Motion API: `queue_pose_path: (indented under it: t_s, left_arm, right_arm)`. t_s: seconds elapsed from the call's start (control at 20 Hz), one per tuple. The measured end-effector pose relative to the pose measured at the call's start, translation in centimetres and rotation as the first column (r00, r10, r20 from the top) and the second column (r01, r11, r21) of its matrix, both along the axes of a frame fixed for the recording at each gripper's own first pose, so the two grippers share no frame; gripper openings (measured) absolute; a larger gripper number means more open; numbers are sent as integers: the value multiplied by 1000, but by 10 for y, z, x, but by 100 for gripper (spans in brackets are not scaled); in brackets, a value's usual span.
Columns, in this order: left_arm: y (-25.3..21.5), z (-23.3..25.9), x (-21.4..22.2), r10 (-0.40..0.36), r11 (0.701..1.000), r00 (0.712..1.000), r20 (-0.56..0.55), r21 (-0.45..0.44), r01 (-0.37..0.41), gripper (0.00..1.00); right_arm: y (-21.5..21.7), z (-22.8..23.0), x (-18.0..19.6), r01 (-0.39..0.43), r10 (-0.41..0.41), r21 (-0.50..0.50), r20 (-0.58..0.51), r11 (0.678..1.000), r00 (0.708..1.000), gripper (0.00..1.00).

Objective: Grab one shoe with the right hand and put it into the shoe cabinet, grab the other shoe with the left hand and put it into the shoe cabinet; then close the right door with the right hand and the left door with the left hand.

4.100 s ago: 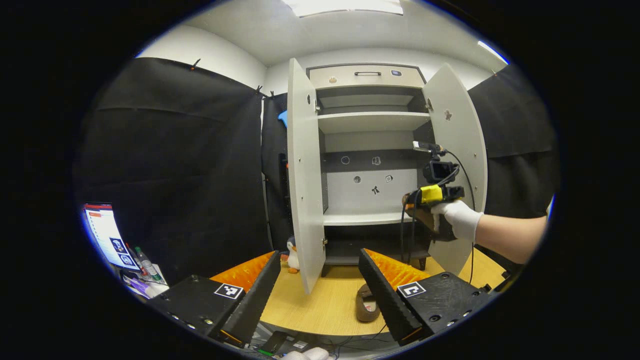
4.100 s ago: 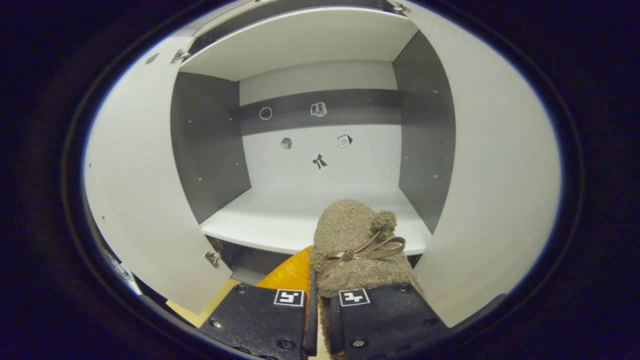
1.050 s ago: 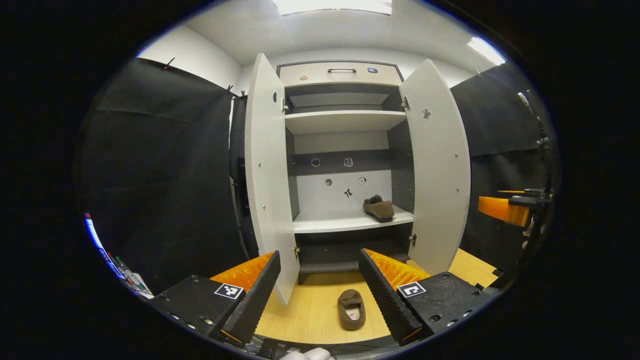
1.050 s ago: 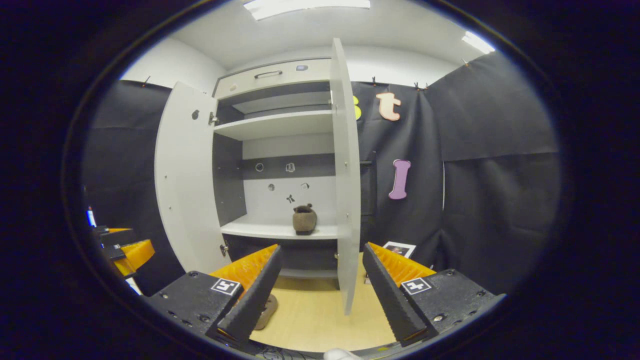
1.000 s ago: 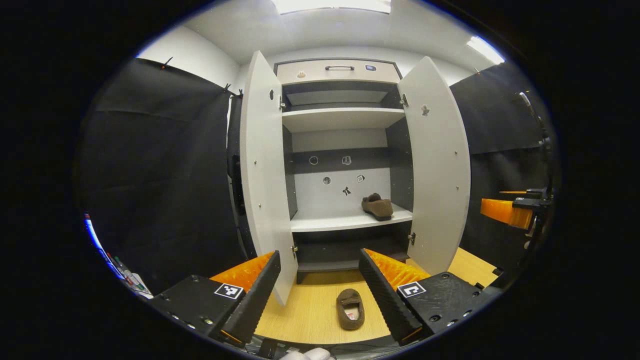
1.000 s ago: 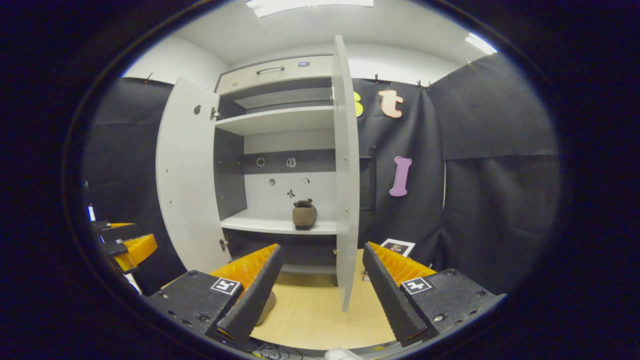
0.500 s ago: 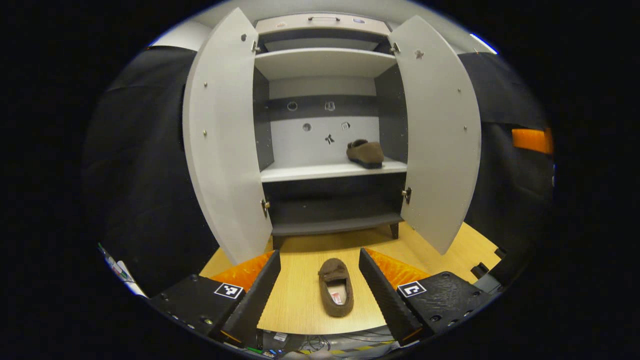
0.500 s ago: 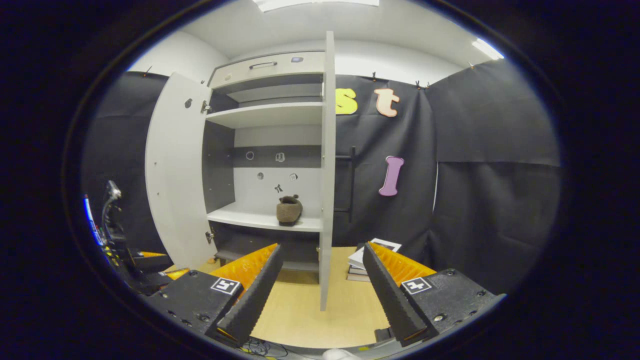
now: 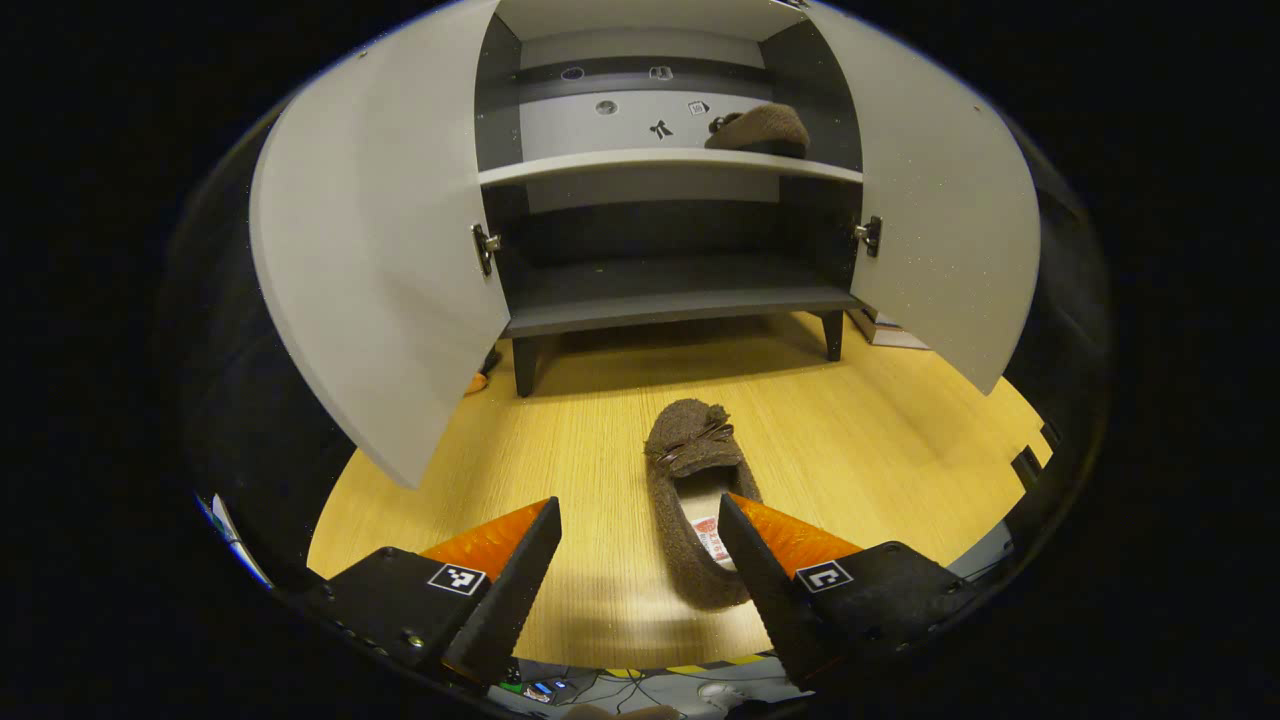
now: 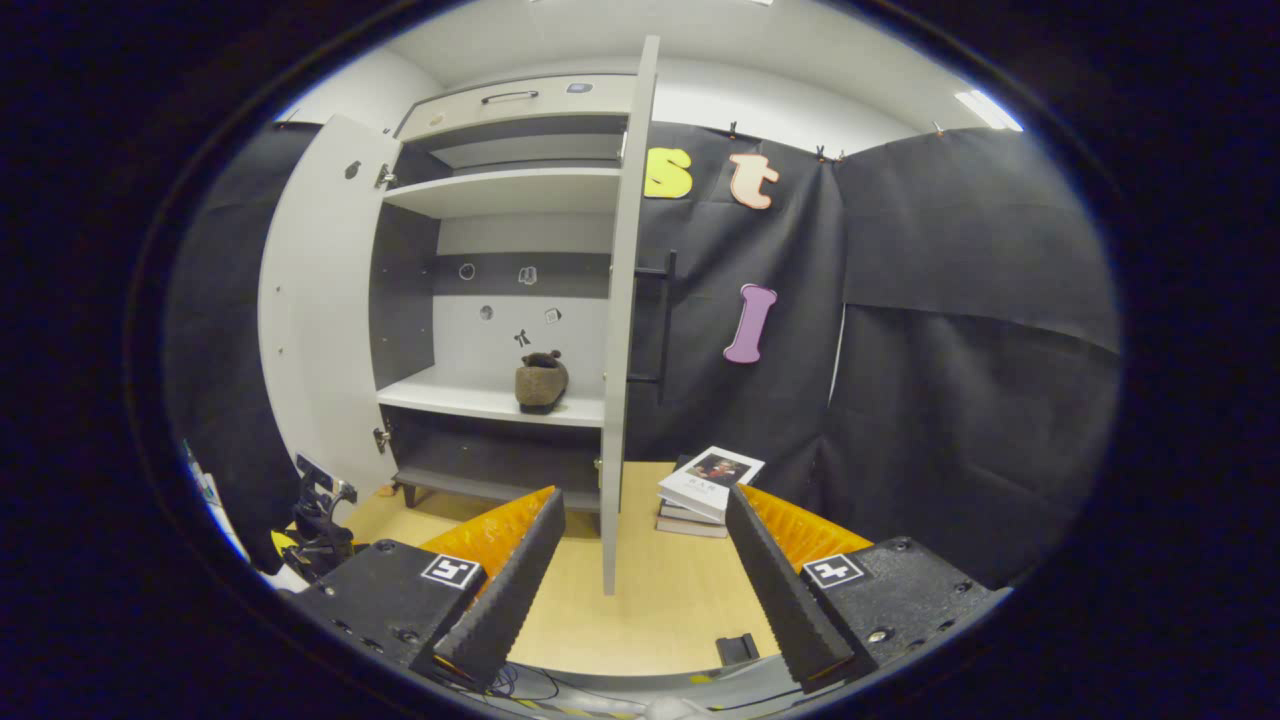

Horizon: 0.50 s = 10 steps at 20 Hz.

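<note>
Left tongs [image 9: 635, 560], spread apart above the brown fuzzy slipper [image 9: 697, 505] lying on the wooden desk [image 9: 900, 440] against their right-hand finger, should shift to straddle it before clamping; right tongs [image 10: 645, 560] likewise apart, empty.

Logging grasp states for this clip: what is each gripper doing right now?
Left gripper: open, empty, fingers on either side of the shoe on the floor.
Right gripper: open, empty, facing the right door.
</note>
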State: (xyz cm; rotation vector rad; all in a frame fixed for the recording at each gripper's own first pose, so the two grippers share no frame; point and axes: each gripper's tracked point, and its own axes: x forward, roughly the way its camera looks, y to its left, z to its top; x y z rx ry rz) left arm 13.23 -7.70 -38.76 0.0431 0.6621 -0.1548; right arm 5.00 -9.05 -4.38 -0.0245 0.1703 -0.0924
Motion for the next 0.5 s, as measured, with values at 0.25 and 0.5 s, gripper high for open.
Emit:
queue_pose_path:
  t_s: [0.25,0.5]
  left_arm:
    - [1,-52,39,-4,1000,998,-68,-25,2,96]
    - [-8,-80,79,-7,999,997,-79,-45,4,96]
  right_arm:
    - [4,-4,-2,26,-27,-25,-33,999,999,100]
    - [-1,-5,-4,67,-68,-27,-44,997,997,100]
